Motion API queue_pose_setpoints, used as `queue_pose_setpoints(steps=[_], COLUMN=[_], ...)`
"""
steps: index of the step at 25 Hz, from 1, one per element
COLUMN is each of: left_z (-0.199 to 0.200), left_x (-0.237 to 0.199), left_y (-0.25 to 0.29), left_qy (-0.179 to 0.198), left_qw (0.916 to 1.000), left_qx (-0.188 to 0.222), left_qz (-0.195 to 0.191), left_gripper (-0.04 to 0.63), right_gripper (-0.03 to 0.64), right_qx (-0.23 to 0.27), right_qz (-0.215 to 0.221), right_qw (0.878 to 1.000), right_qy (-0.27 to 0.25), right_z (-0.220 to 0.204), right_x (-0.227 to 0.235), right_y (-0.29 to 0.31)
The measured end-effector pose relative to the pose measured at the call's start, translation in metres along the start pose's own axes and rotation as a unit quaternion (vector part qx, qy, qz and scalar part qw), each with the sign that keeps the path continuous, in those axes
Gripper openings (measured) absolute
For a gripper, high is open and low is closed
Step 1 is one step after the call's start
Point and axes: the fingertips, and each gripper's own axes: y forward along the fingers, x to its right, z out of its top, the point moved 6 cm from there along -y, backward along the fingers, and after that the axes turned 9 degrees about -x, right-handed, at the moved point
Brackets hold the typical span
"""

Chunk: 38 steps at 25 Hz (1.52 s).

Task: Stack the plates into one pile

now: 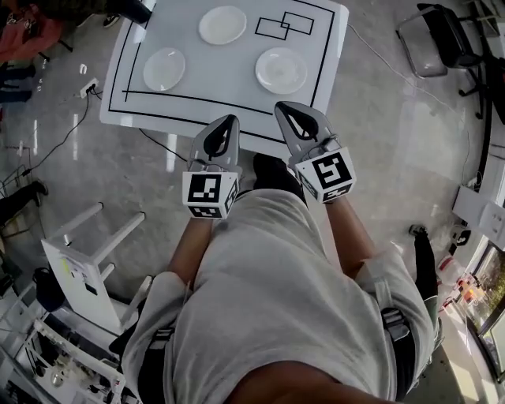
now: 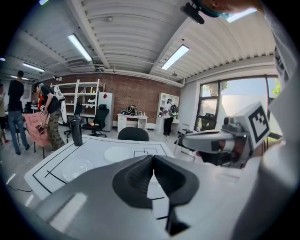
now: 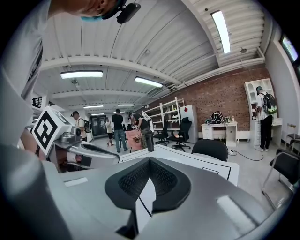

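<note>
While the far plate (image 1: 222, 24), left plate (image 1: 164, 69) and right plate (image 1: 281, 70) lie well apart on the white surface (image 1: 201, 88), unstacked, I hold my left hand-held gripper (image 1: 231, 120) and right hand-held gripper (image 1: 283, 107) clenched and empty by its near edge, seemingly ready to start.

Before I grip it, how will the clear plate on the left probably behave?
The clear plate looks like glass: probably stiff and fragile. Its glossy rim may slip when gripped. Lying flat on the smooth table, it would likely slide, not tip, when pushed.
</note>
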Motion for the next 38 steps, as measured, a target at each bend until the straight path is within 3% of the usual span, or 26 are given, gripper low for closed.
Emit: queue_pose_setpoints(steps=[7, 12, 18, 31, 38], left_z=[0.007, 0.013, 0.009, 0.01, -0.009], left_x=[-0.016, -0.02, -0.021, -0.029, -0.039], left_y=[0.051, 0.069, 0.095, 0.165, 0.195], left_qy=[-0.026, -0.018, -0.037, 0.013, 0.044], left_qw=[0.999, 0.9977, 0.9928, 0.9771, 0.9592], left_qx=[-0.036, -0.063, -0.103, -0.171, -0.238], left_qz=[-0.008, -0.018, -0.049, -0.126, -0.146], left_gripper=[0.003, 0.003, 0.003, 0.003, 0.003], right_gripper=[-0.002, -0.001, -0.002, 0.0, 0.0], right_qx=[-0.036, -0.064, -0.112, -0.156, -0.178], right_qz=[-0.009, -0.013, -0.014, -0.064, -0.099], right_qw=[0.999, 0.998, 0.992, 0.979, 0.969], right_qy=[0.012, 0.021, 0.053, 0.115, 0.138], right_z=[-0.007, -0.012, -0.033, -0.065, -0.078], right_x=[0.051, 0.068, 0.083, 0.106, 0.116], right_y=[0.024, 0.034, 0.05, 0.07, 0.081])
